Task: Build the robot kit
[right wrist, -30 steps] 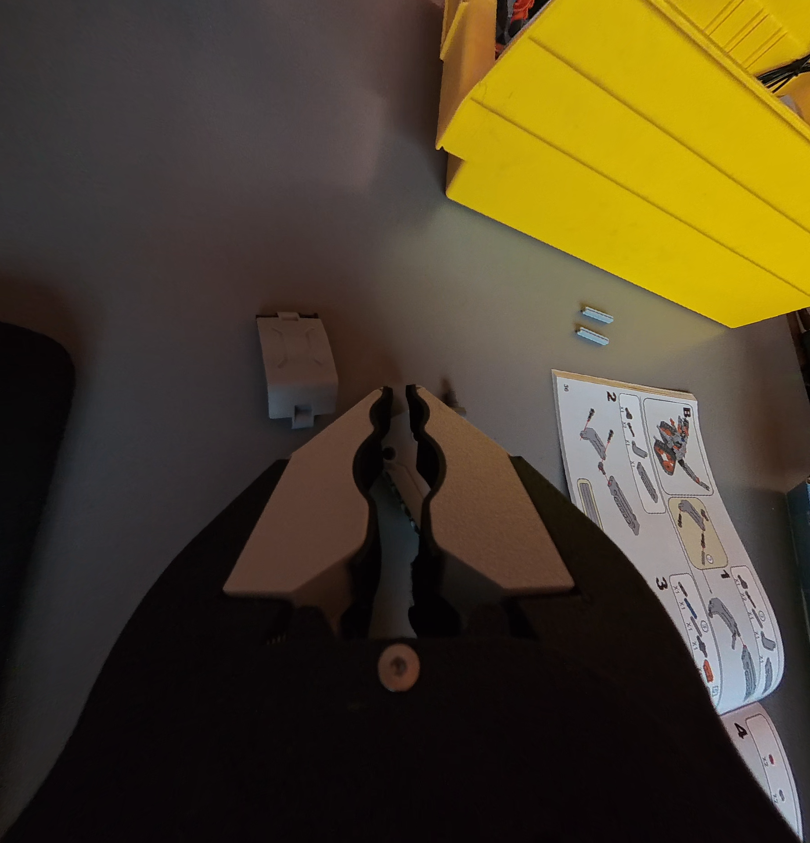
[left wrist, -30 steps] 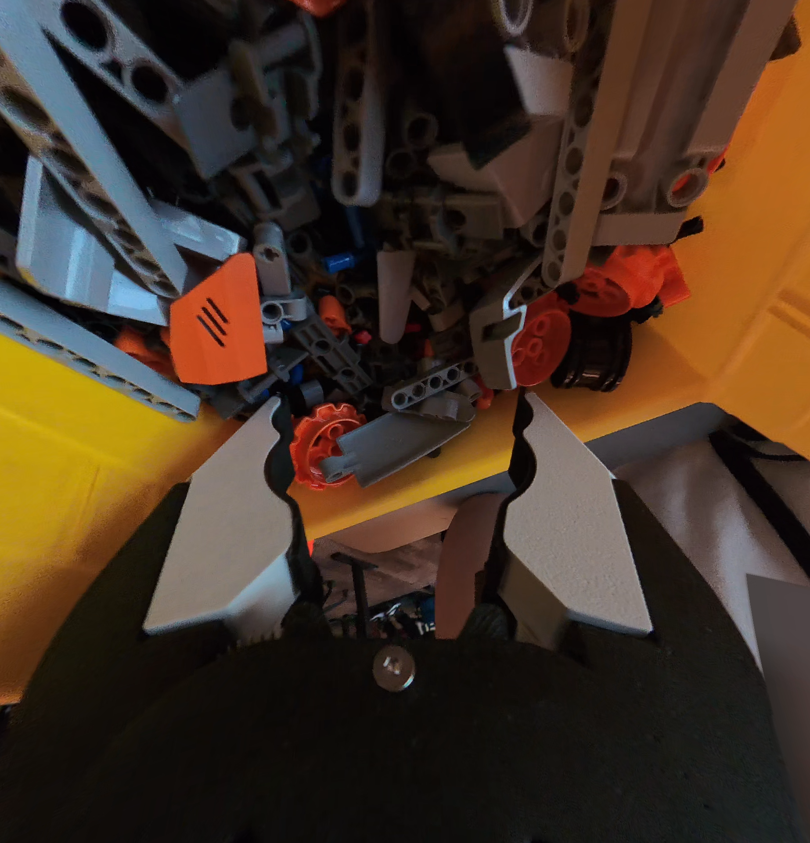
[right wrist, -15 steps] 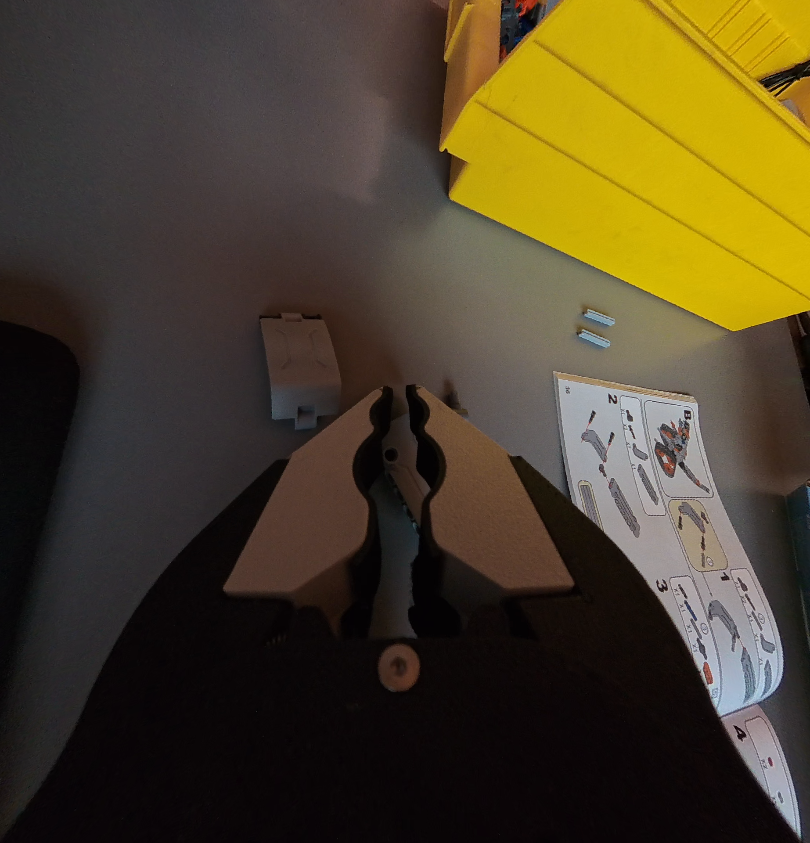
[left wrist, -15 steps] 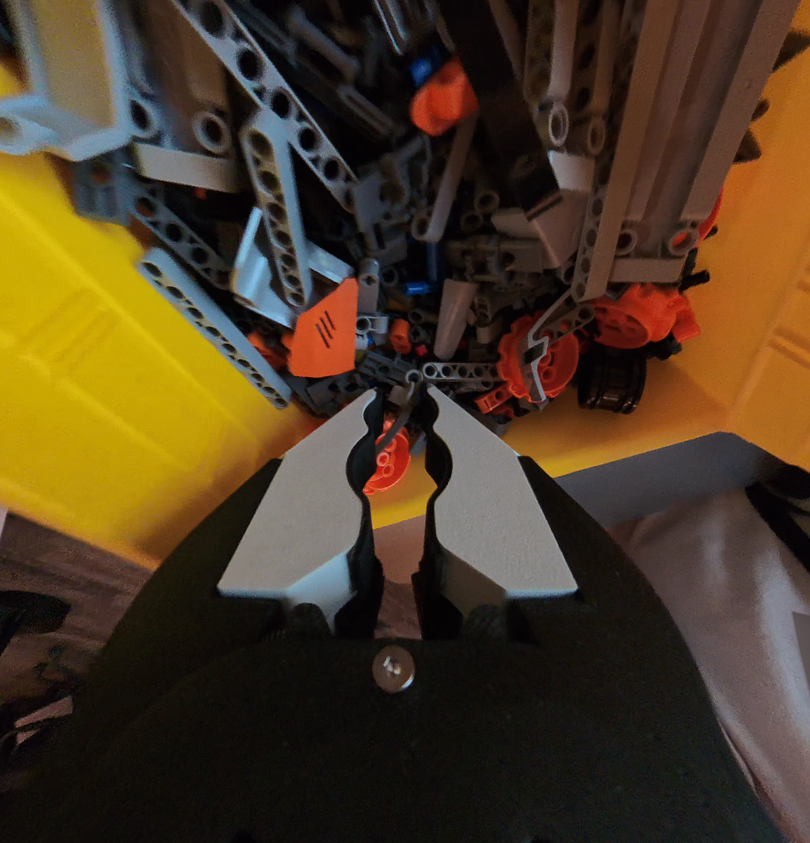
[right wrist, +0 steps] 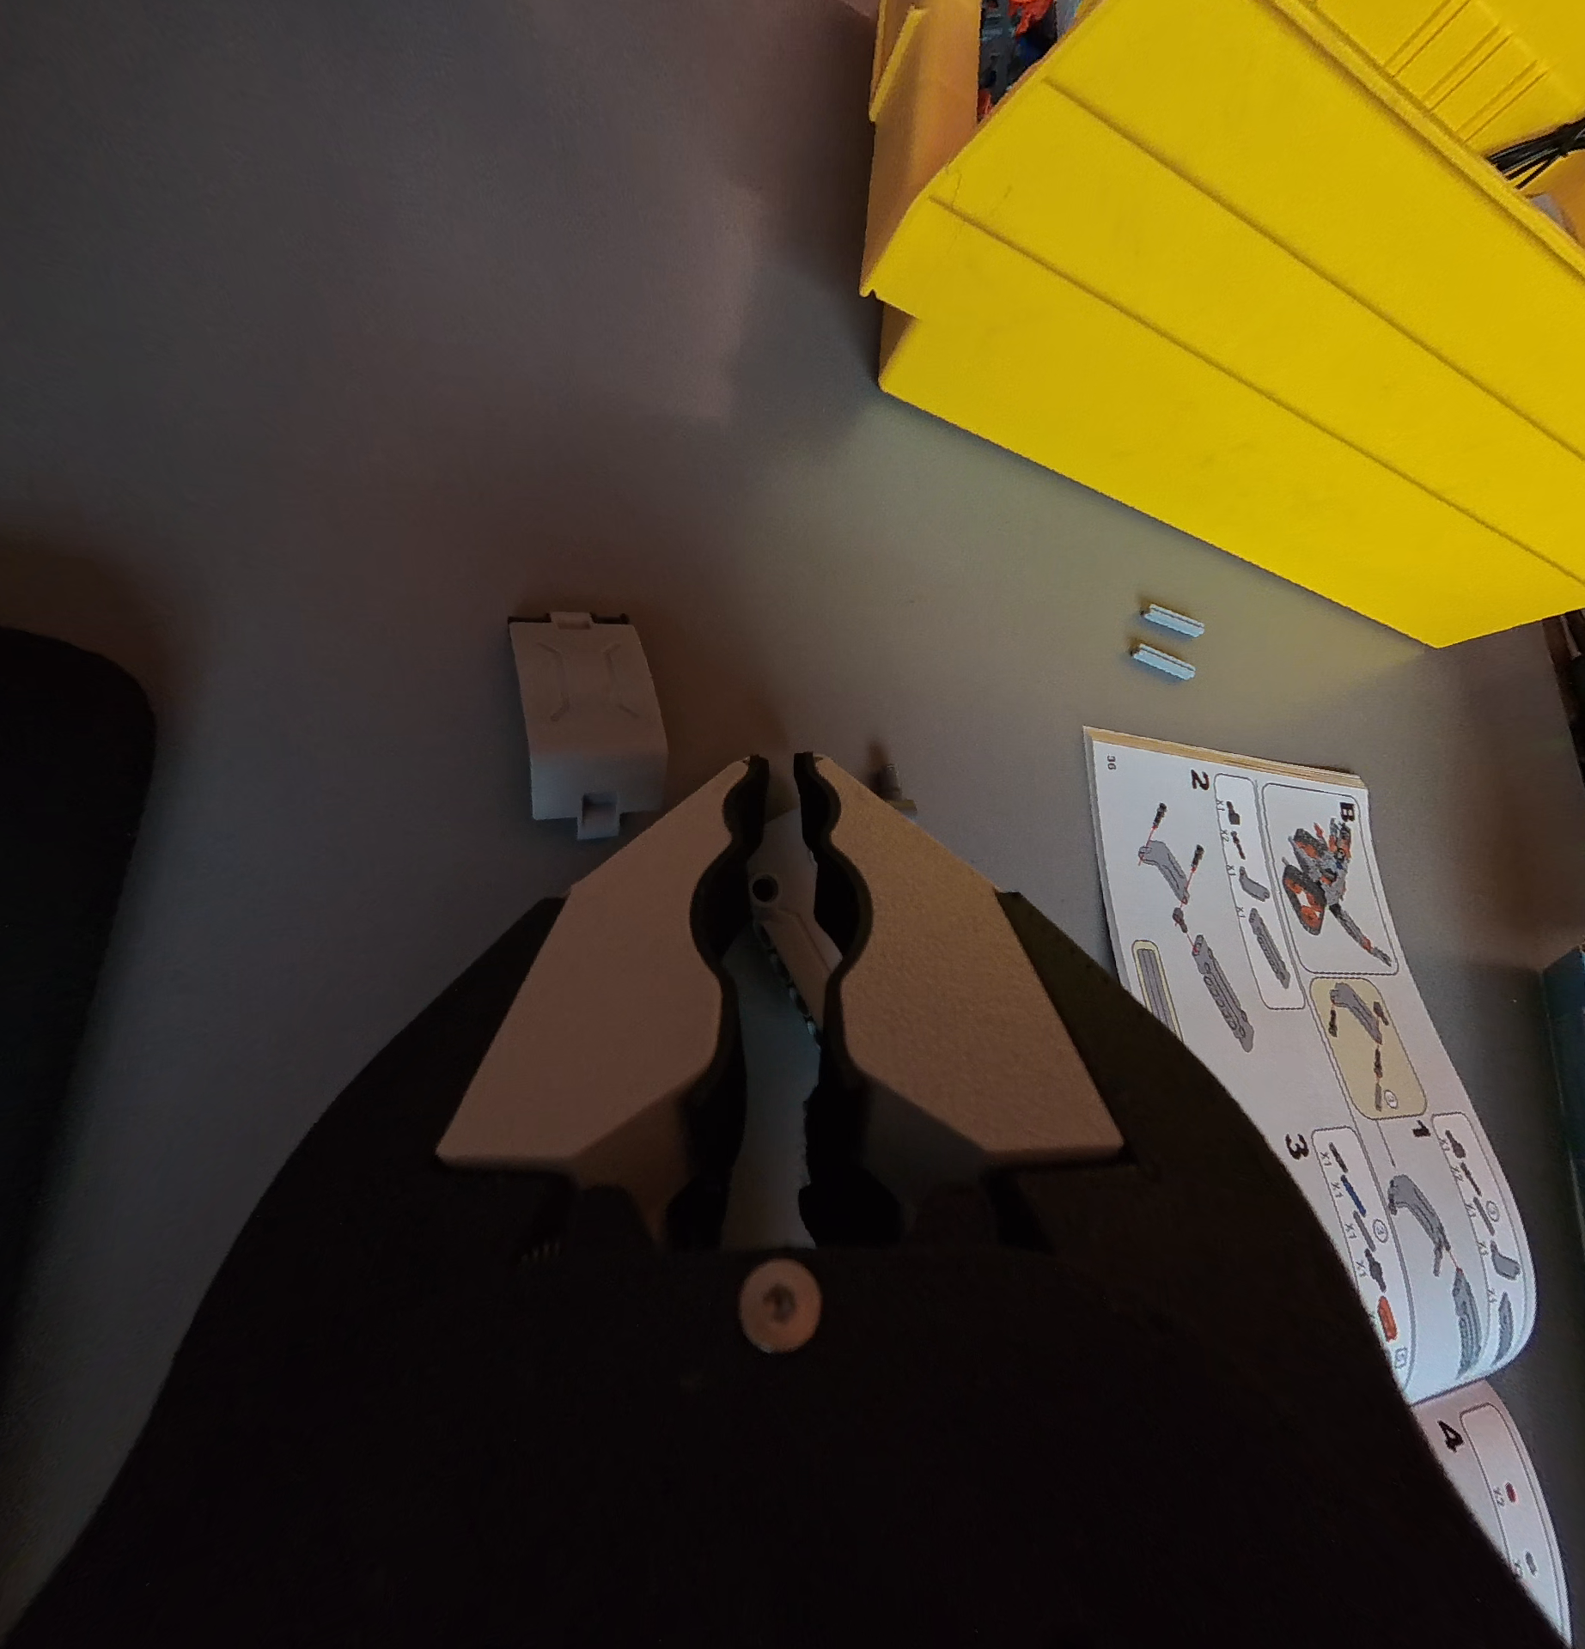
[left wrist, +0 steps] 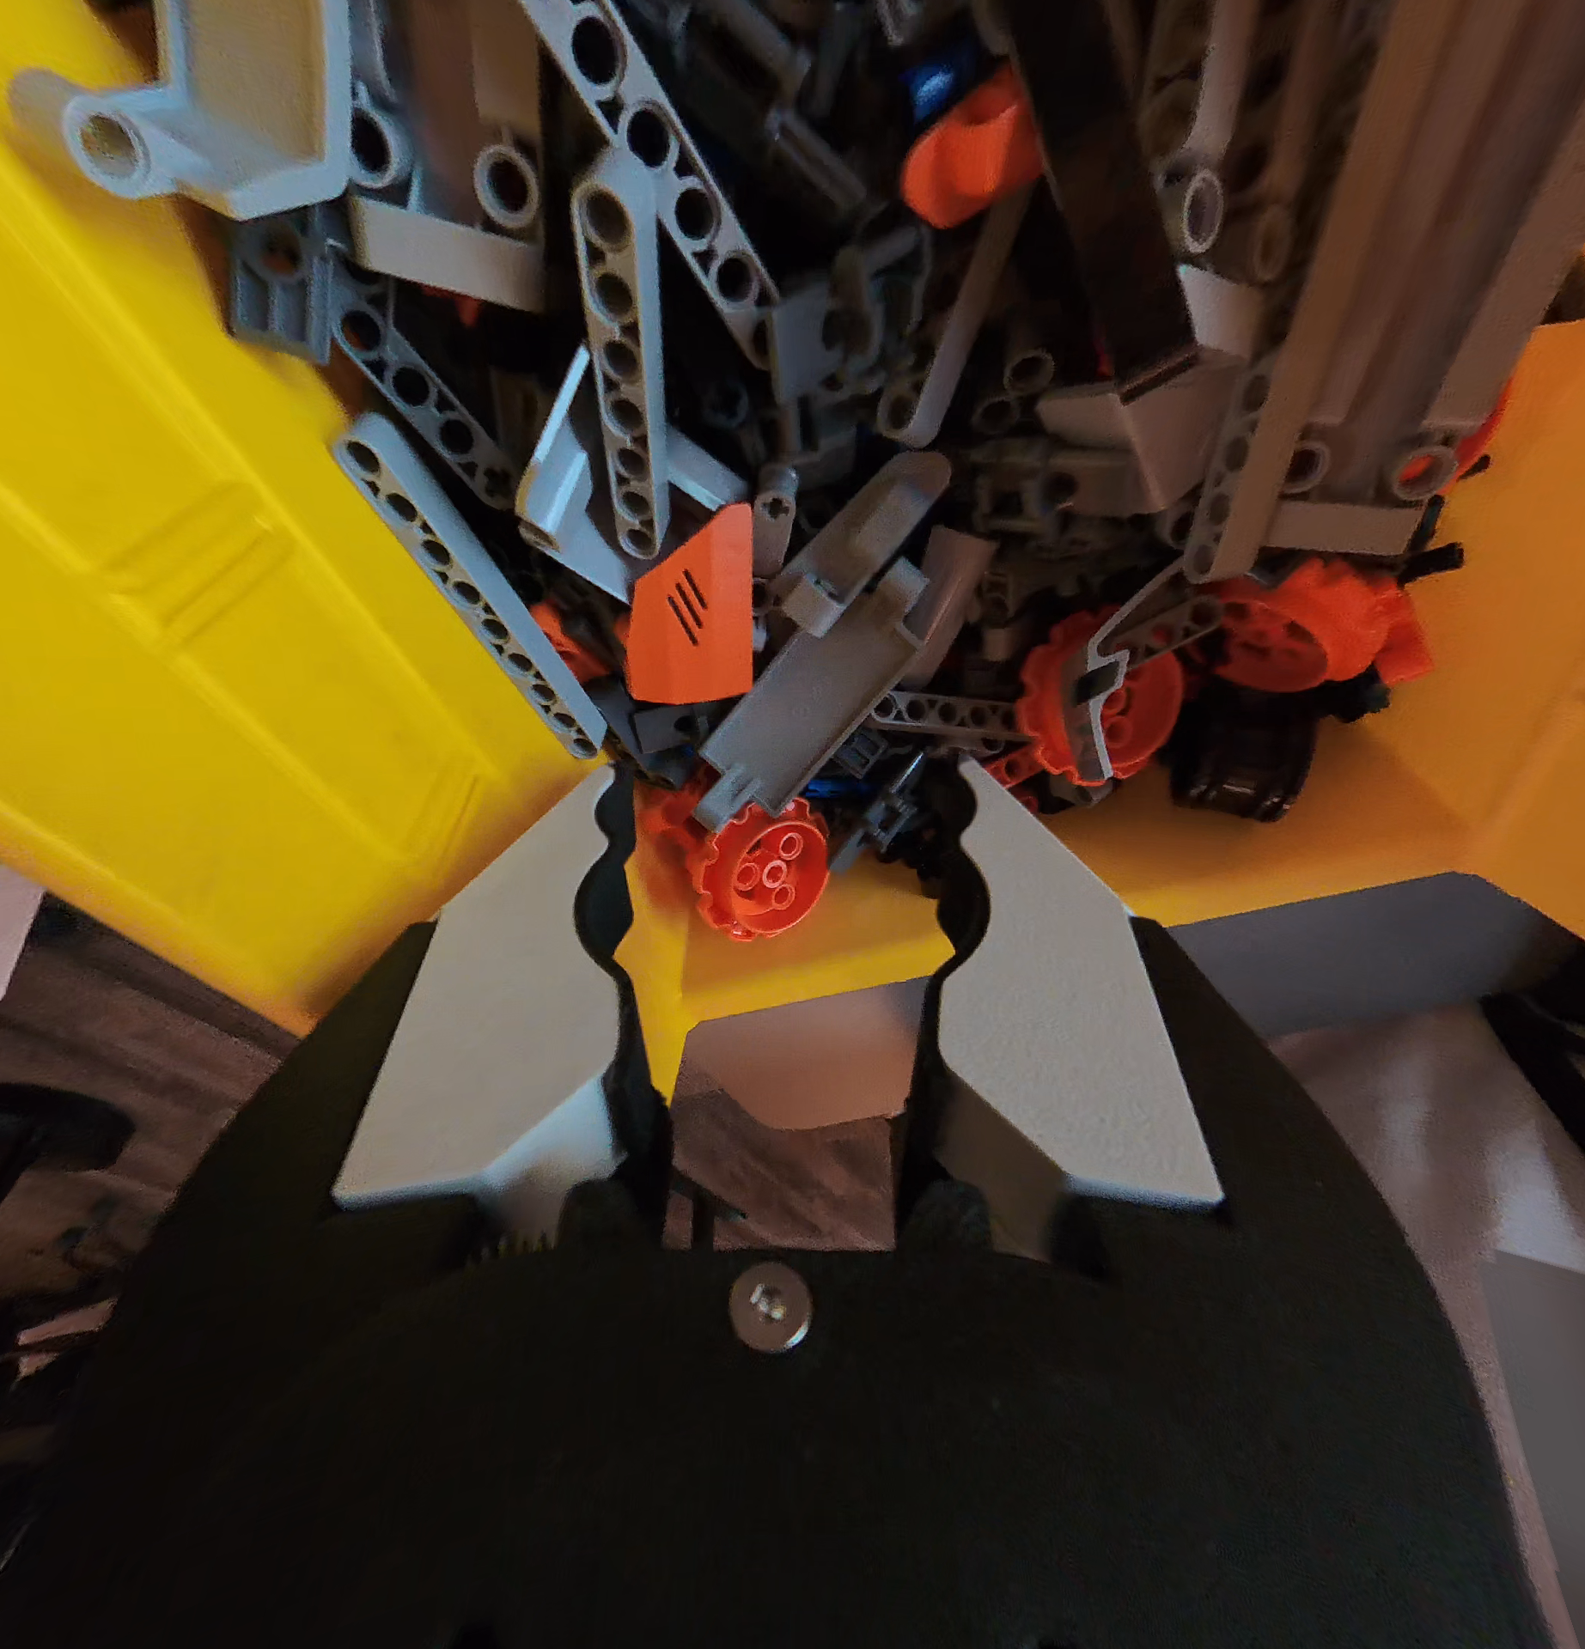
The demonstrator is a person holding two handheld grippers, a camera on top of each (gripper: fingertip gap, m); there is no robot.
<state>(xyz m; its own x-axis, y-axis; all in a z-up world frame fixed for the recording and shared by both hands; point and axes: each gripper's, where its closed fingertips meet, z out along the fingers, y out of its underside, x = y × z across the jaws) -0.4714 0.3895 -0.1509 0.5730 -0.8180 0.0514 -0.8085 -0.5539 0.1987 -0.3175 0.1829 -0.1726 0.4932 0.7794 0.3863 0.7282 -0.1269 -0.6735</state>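
Your left tool [left wrist: 788,794] stands wide apart and empty at the open front lip of the yellow bin [left wrist: 190,642]. Nearest to it, just ahead and between the fingertips, lies an orange toothed wheel [left wrist: 764,879] on the bin's floor, touching neither finger. Leaning over the wheel's far edge is a grey panel piece [left wrist: 815,678], and just beyond that to the left an orange slanted panel [left wrist: 692,629] with three dark slits. Ahead to the right sits a second orange wheel [left wrist: 1105,705] beside a black tyre [left wrist: 1239,776]; farther off the heap is a tangle of grey perforated beams [left wrist: 623,375]. By my judgement these are light, stiff, smooth plastic pieces. The wheel would be best taken across its rim, where the teeth give some bite; the flat panels would likely slide unless pinched across their thin edges.

Your right tool [right wrist: 775,790] is closed narrow on a light grey piece [right wrist: 775,901] that runs back between the fingers; it has a round hole near its far end, and its full shape is hidden. Just ahead to the left of the tips, on the grey table [right wrist: 324,357], lies a pale grey curved panel [right wrist: 588,714]. To the right is an open instruction booklet [right wrist: 1288,1026], beyond it two small pale bars [right wrist: 1163,642], and farthest off the yellow bin's outer wall.
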